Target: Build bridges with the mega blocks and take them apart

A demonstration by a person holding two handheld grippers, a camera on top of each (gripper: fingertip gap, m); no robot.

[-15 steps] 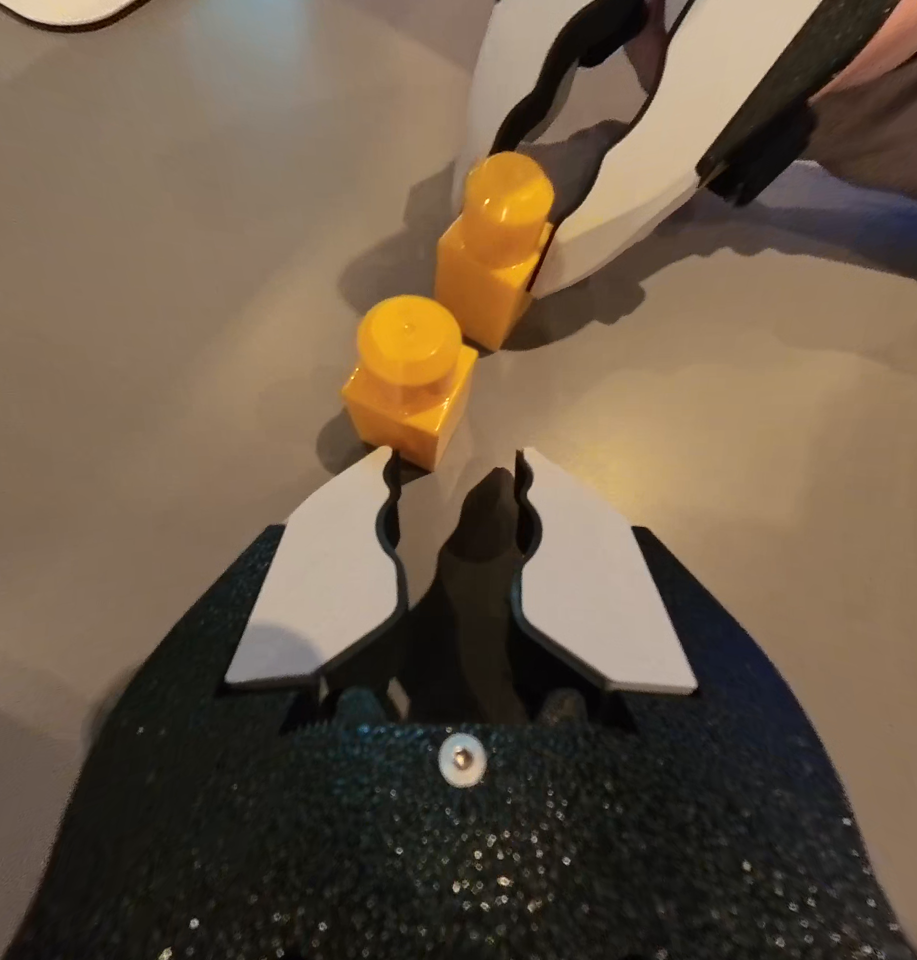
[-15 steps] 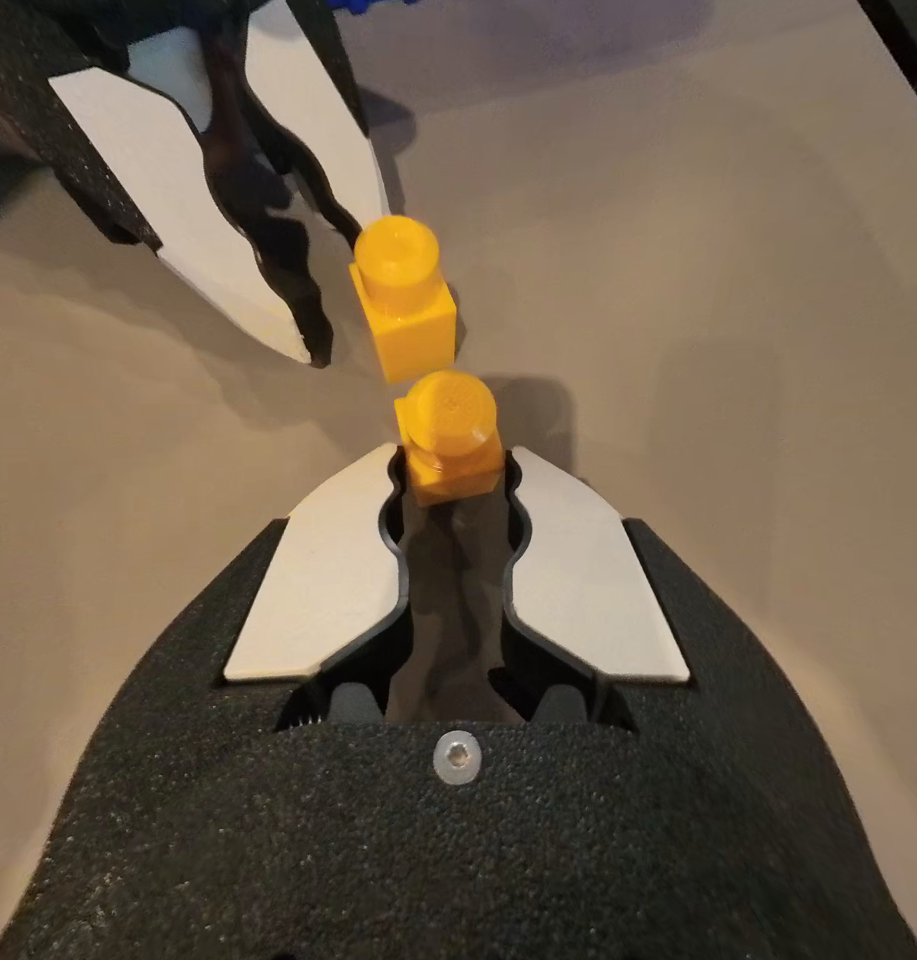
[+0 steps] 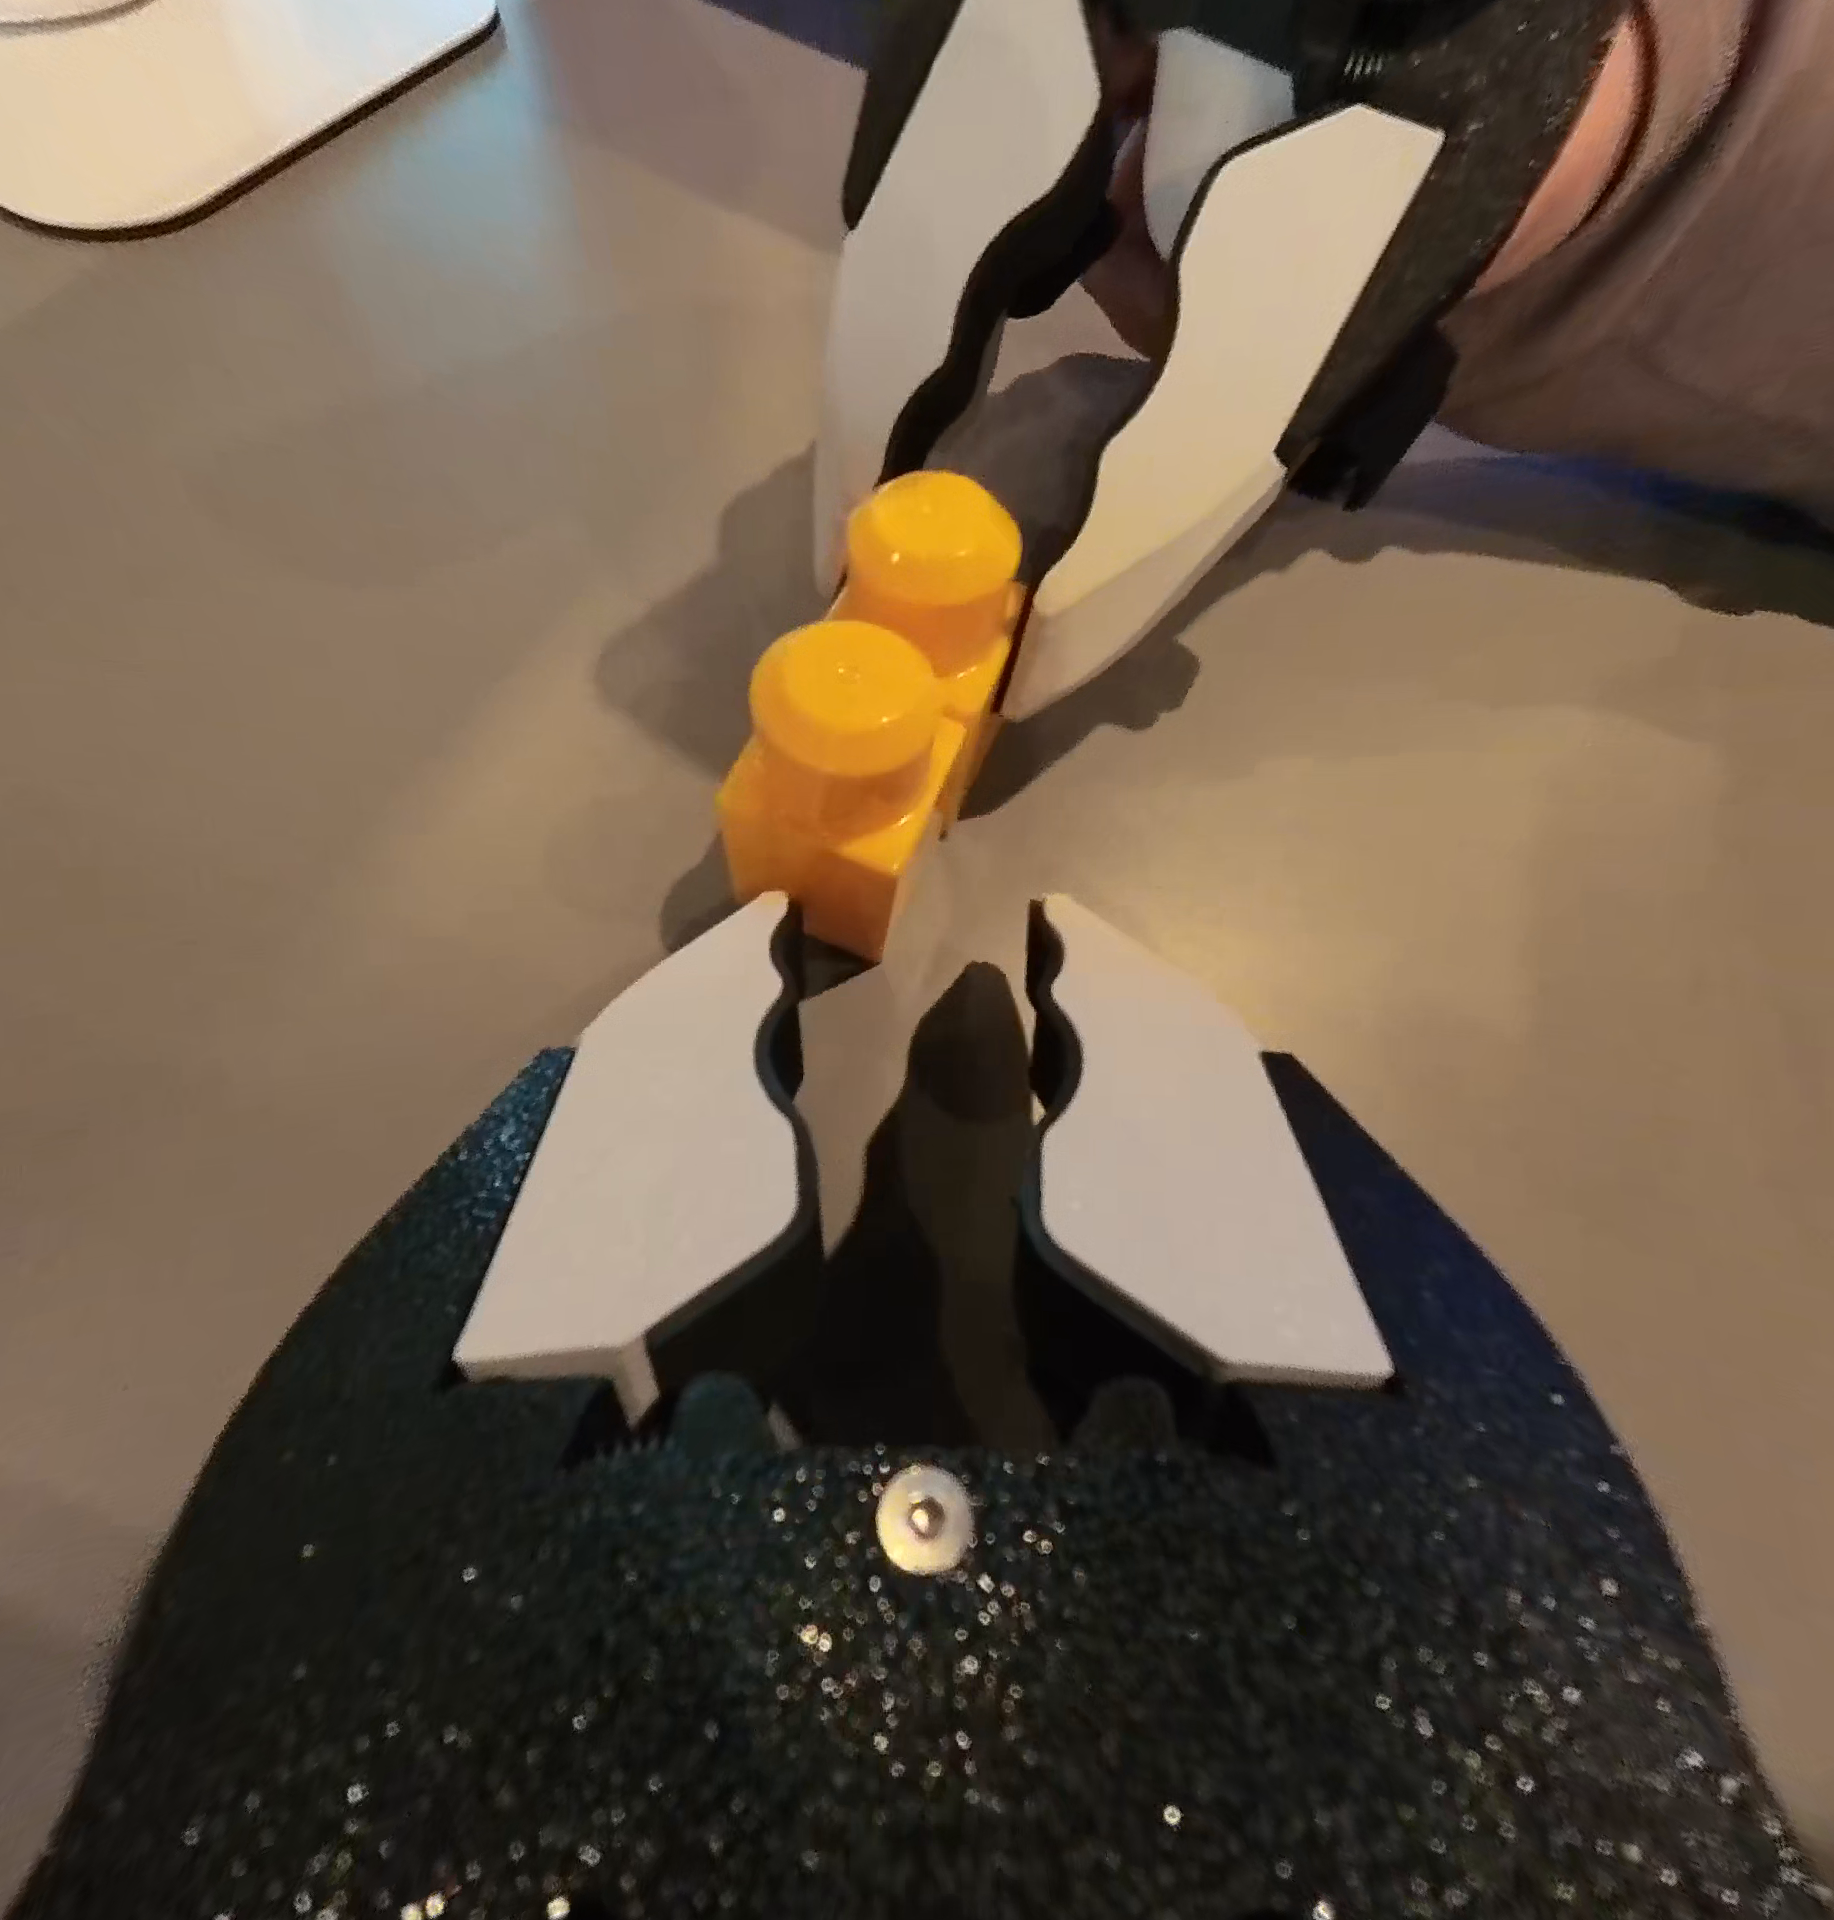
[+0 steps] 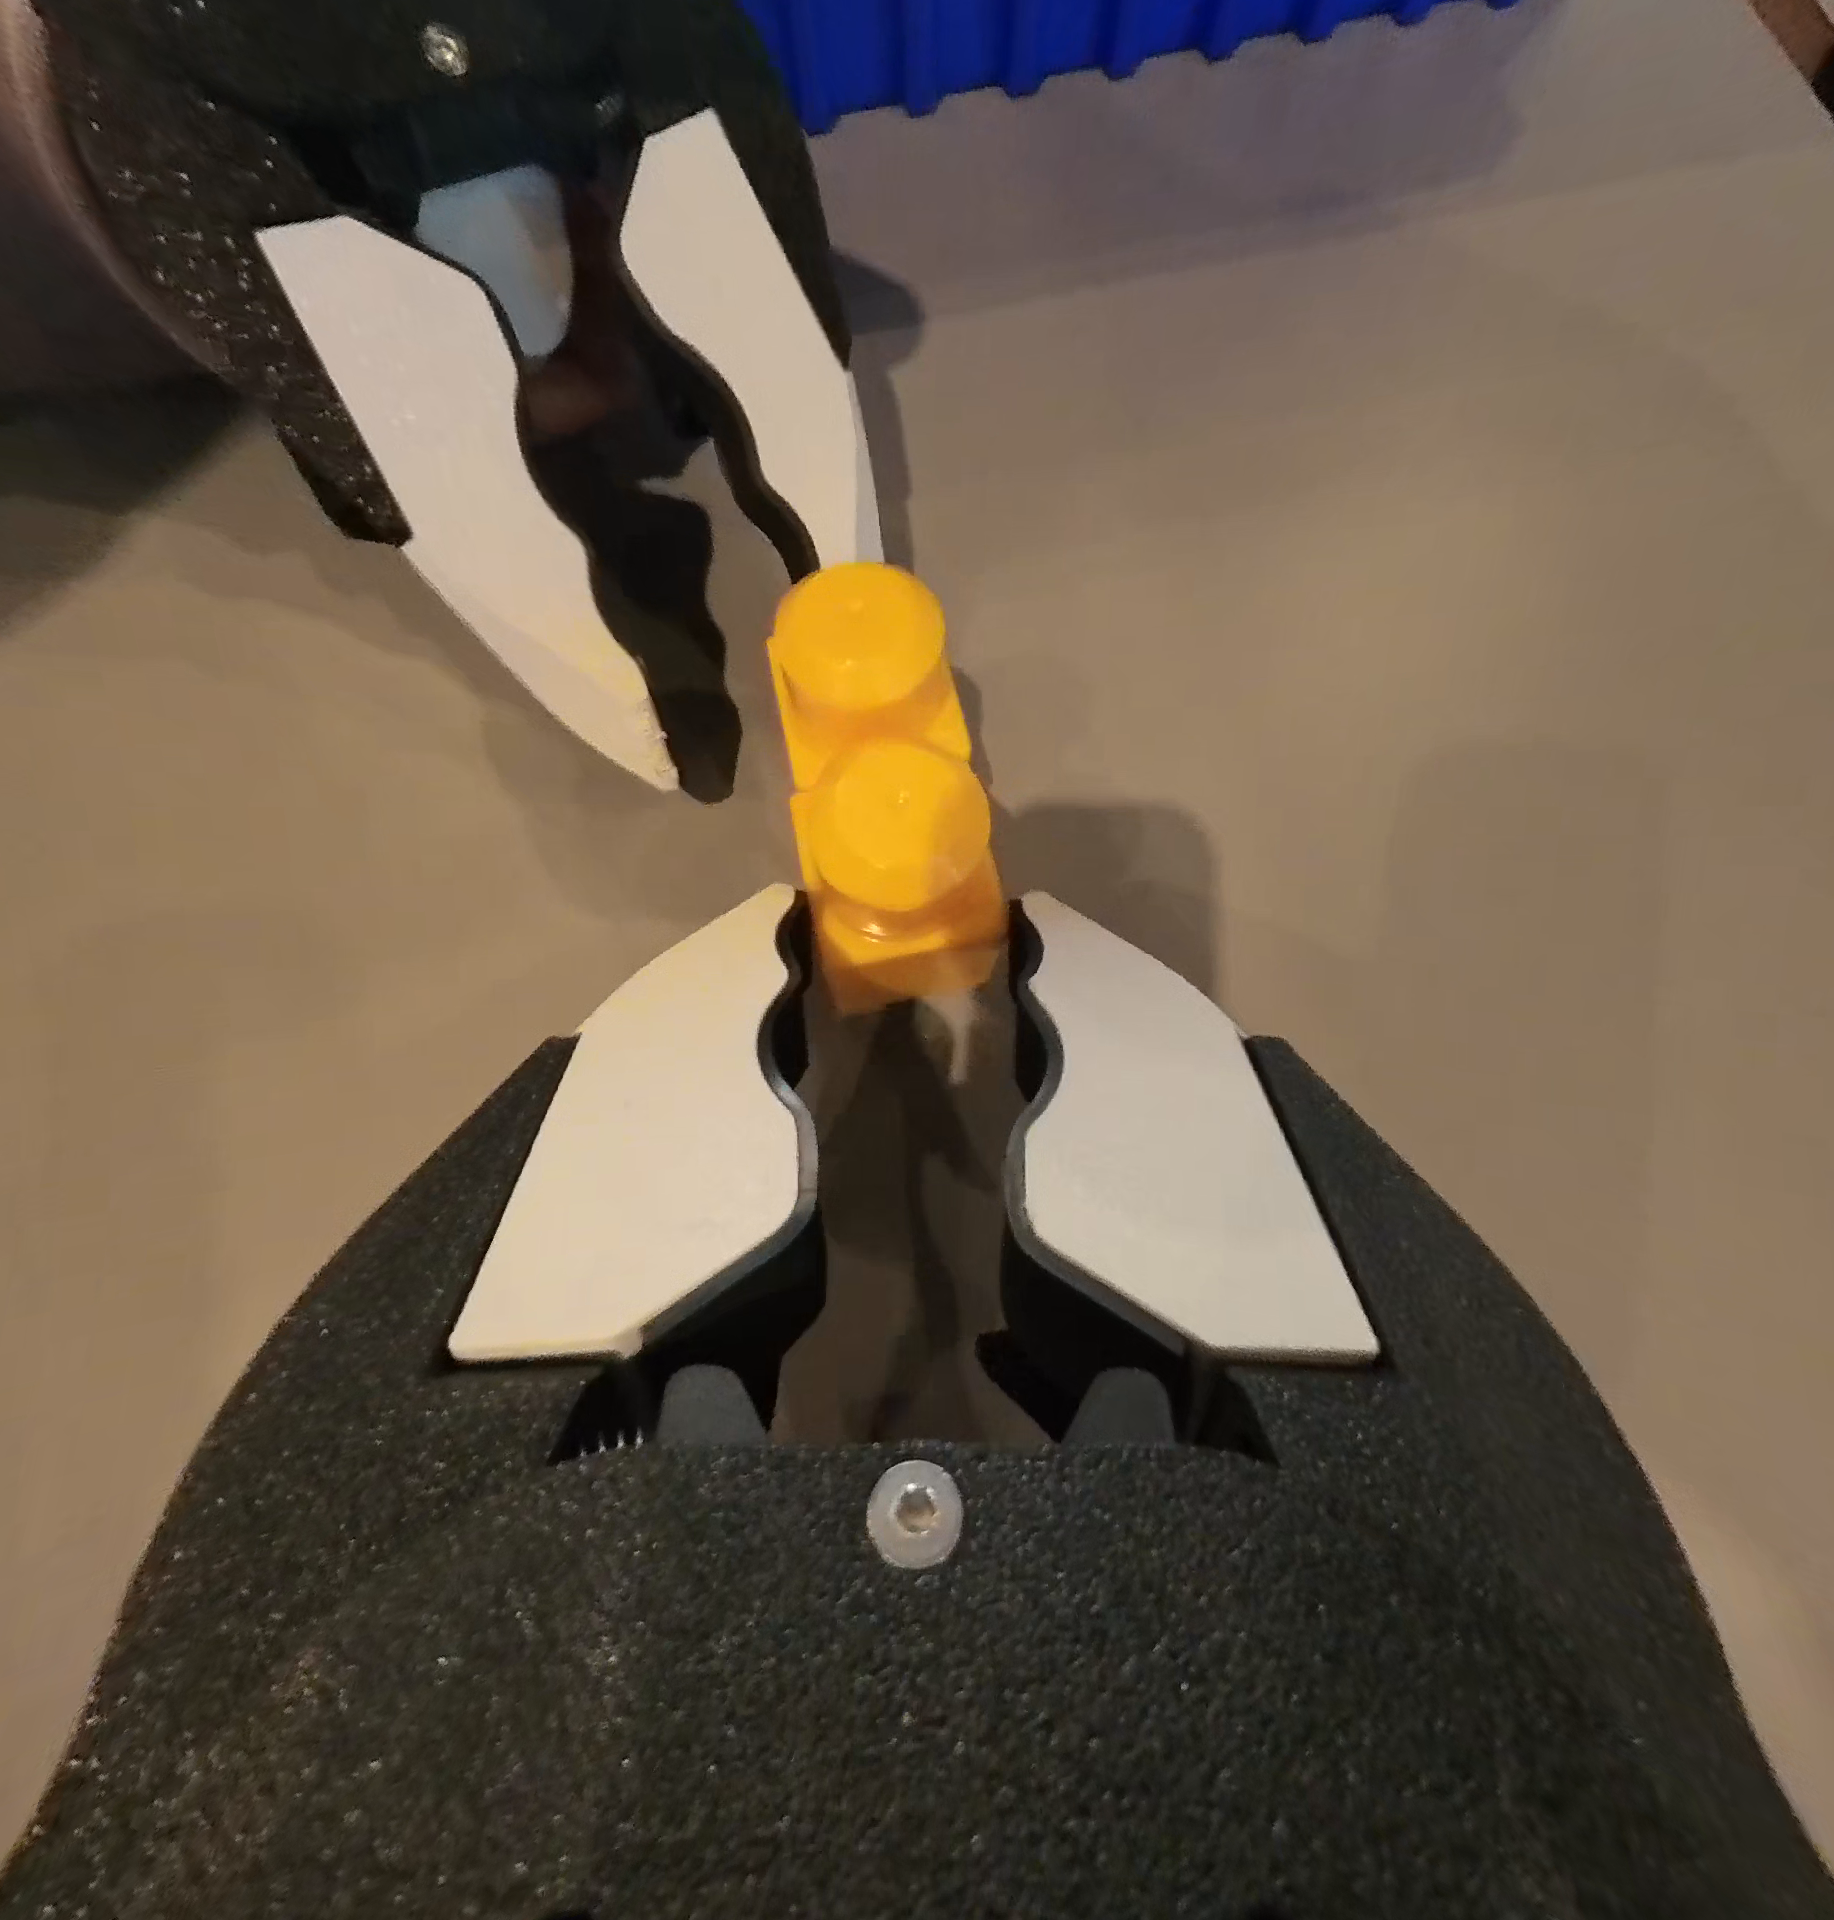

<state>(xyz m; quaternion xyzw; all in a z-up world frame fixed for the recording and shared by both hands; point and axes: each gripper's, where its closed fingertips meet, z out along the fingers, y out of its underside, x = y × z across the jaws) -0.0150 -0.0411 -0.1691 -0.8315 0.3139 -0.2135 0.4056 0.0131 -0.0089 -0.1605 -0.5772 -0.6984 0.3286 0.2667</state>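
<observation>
Two orange blocks (image 3: pixel 861 748) stand side by side, touching, mid-surface (image 3: pixel 321 623). The right gripper (image 4: pixel 908 914) has its fingers clamped on the nearer block, apparently to steady it. The left gripper (image 3: pixel 908 914), fingers apart, touches the other with one fingertip only.

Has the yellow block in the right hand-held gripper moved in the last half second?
Yes. The yellow block in the right hand-held gripper has closed the gap and now touches the other yellow block, which stands on the table.
</observation>
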